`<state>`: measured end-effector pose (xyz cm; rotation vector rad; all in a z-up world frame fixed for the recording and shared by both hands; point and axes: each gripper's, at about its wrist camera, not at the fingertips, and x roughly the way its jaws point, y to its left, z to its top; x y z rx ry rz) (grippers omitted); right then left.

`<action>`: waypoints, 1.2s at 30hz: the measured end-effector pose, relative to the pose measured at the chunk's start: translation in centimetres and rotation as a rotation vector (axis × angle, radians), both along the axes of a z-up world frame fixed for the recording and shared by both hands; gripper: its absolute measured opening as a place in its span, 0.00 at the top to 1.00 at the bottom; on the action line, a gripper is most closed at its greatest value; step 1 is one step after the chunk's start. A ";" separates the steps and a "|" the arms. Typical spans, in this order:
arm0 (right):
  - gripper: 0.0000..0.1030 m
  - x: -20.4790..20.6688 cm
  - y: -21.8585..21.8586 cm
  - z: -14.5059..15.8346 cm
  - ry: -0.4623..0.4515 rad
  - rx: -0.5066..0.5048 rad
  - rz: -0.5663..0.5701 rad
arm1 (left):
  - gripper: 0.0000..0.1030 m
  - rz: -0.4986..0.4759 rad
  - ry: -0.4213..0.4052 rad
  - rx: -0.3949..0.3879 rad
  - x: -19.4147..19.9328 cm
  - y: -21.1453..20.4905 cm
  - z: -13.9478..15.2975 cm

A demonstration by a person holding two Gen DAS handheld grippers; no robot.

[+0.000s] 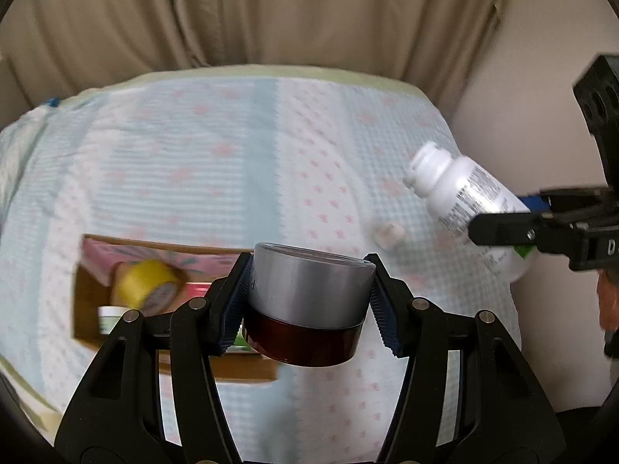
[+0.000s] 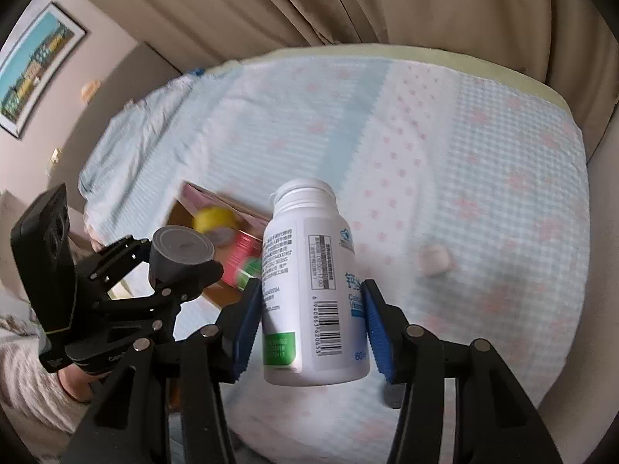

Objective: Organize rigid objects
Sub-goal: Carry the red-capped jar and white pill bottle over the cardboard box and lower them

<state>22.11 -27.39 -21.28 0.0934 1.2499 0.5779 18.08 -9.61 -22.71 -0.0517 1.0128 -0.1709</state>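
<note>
Jar (image 1: pixel 305 305) in left gripper (image 1: pixel 309 301); cardboard box (image 1: pixel 89 301) behind, small cap (image 1: pixel 388 233) on bedspread (image 1: pixel 193 154).

box (image 1: pixel 93 301) on bed (image 1: pixel 232 154), left | roll (image 1: pixel 145 284) in box | small cap (image 1: pixel 388 233) on bed, right of box | curtain (image 1: pixel 271 11) behind bed

beige curtains (image 1: pixel 271 11), blue and pink patterned bedspread (image 1: pixel 193 154), framed picture (image 2: pixel 35 65) on wall
</note>
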 end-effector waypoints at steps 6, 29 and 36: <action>0.54 -1.3 5.6 2.5 -0.020 0.046 -0.031 | 0.48 0.059 -0.012 -0.007 -0.5 7.3 2.5; 0.54 -2.2 24.1 -7.7 0.191 0.031 -0.529 | 0.48 -0.167 0.164 0.056 6.9 28.2 -6.4; 0.54 -2.3 25.6 -12.8 0.281 0.025 -0.646 | 0.48 -0.229 0.257 0.071 8.9 28.2 -12.1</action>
